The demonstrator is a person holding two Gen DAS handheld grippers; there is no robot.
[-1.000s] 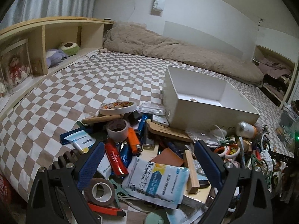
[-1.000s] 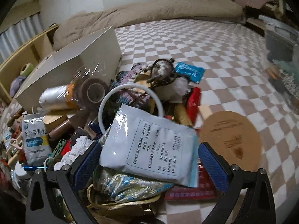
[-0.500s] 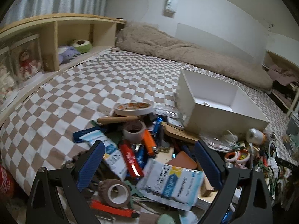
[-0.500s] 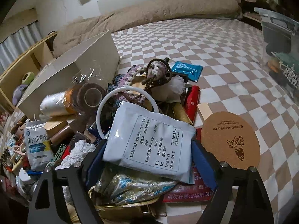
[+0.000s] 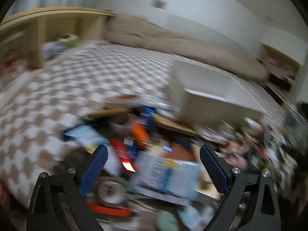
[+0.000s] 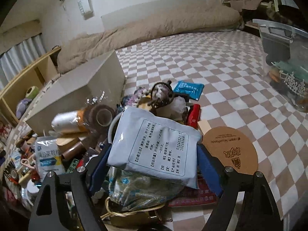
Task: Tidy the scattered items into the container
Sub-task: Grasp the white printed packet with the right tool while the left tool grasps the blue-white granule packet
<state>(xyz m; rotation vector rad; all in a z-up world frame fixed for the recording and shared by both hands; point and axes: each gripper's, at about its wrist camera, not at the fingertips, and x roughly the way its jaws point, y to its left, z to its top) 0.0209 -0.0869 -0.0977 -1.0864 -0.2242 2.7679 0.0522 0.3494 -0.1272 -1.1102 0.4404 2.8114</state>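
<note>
The right gripper [image 6: 152, 165] holds one pale blue-grey sachet [image 6: 154, 144] with black printed text. Its two blue fingers [image 6: 99, 165] press on the left and right edges of the sachet, so the jaws are closed on it to the width of the packet. The sachet is tilted above the pile of scattered items [image 6: 119, 127].

In the right wrist view, the pile lies on the checkered bedsheet [image 6: 211, 73]. I count one white container [image 6: 80, 94], an open box, standing at the far left of the pile and touching it. Near the box there is one roll of clear film [image 6: 67, 123] and one roll of brown tape [image 6: 102, 115] side by side. One white ring [image 6: 112, 127] is partly hidden behind the sachet. One round cork coaster [image 6: 231, 150] lies flat just right of the gripper. One blue packet [image 6: 188, 89] lies on the sheet beyond the pile, and one red packet [image 6: 193, 115] is at the pile's right edge. One second sachet, white and blue [image 6: 49, 157], lies at the left. Under the gripper is one patterned cloth pouch [image 6: 138, 190].

The left wrist view is strongly blurred. The left gripper [image 5: 154, 169] has its jaws wide apart and nothing between them; it is above the pile. Below it I can see one white and blue sachet [image 5: 169, 175], probably one roll of tape [image 5: 109, 190], and one orange object [image 5: 140, 134]. The white container [image 5: 211, 98] stands behind the pile, open side up.
</note>
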